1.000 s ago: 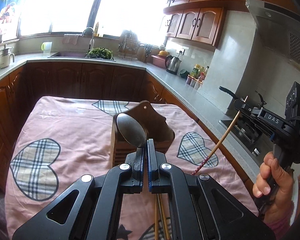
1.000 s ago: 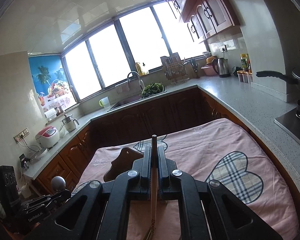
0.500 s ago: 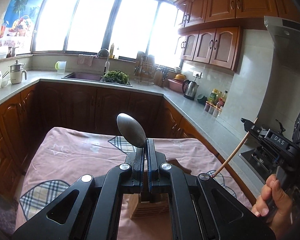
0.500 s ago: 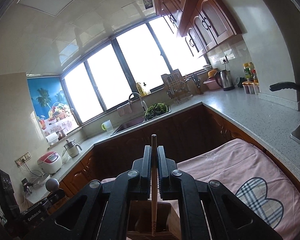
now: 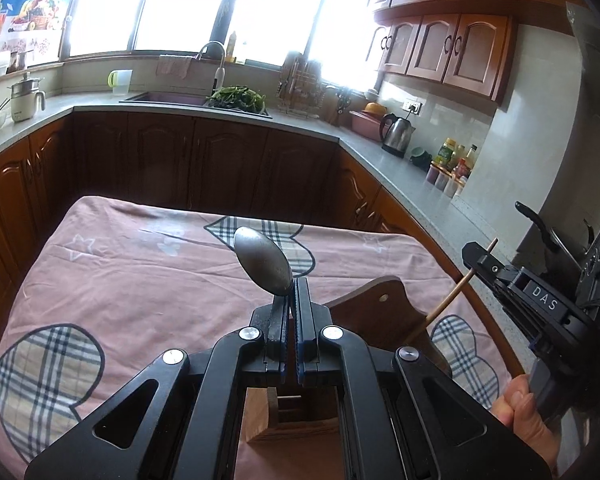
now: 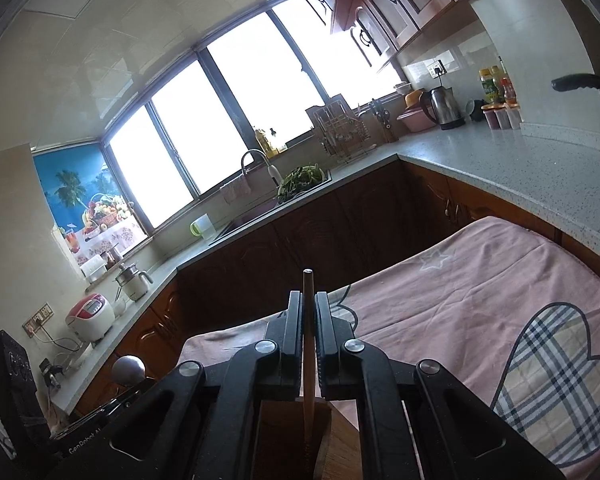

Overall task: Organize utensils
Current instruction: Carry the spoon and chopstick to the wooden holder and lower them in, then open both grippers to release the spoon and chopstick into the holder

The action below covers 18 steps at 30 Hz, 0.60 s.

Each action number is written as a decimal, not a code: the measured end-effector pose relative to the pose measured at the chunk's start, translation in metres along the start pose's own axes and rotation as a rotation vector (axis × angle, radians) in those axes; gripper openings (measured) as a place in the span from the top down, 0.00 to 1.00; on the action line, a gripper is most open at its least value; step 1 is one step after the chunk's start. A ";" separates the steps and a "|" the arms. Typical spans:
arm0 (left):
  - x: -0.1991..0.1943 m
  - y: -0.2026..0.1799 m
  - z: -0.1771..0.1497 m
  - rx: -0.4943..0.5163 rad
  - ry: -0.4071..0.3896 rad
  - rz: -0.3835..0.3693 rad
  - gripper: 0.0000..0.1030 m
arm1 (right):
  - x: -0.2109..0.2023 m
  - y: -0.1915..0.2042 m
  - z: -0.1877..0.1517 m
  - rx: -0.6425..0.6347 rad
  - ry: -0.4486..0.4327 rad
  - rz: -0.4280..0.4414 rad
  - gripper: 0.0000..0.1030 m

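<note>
Hovering over the wooden utensil holder [image 5: 292,412] on the pink-clothed surface [image 5: 140,280], left gripper [image 5: 294,300] jaws clamp a stiff, slippery metal spoon [image 5: 264,266] by its handle, right gripper [image 6: 309,312] jaws pinch a light chopstick [image 6: 308,292] mid-shaft.

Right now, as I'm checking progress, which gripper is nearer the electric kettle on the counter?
Right. The right gripper, shut on a chopstick, is on the kettle's side of the table. The left gripper, shut on a spoon, is mid-table, farther away.
</note>
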State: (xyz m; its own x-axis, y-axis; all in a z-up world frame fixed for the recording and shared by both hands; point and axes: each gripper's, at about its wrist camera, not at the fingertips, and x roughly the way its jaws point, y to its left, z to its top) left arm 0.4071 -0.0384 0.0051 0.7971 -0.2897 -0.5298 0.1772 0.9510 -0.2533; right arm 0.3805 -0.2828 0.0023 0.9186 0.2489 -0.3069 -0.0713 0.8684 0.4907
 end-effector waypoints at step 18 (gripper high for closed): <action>0.015 -0.012 -0.014 0.066 0.043 0.038 0.98 | 0.011 0.001 -0.015 0.002 0.064 -0.002 0.90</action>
State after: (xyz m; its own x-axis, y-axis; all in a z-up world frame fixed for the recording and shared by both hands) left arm 0.4088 -0.0561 -0.0113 0.7789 -0.2567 -0.5722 0.1862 0.9659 -0.1798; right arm 0.3850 -0.2726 -0.0125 0.8918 0.2746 -0.3596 -0.0691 0.8681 0.4916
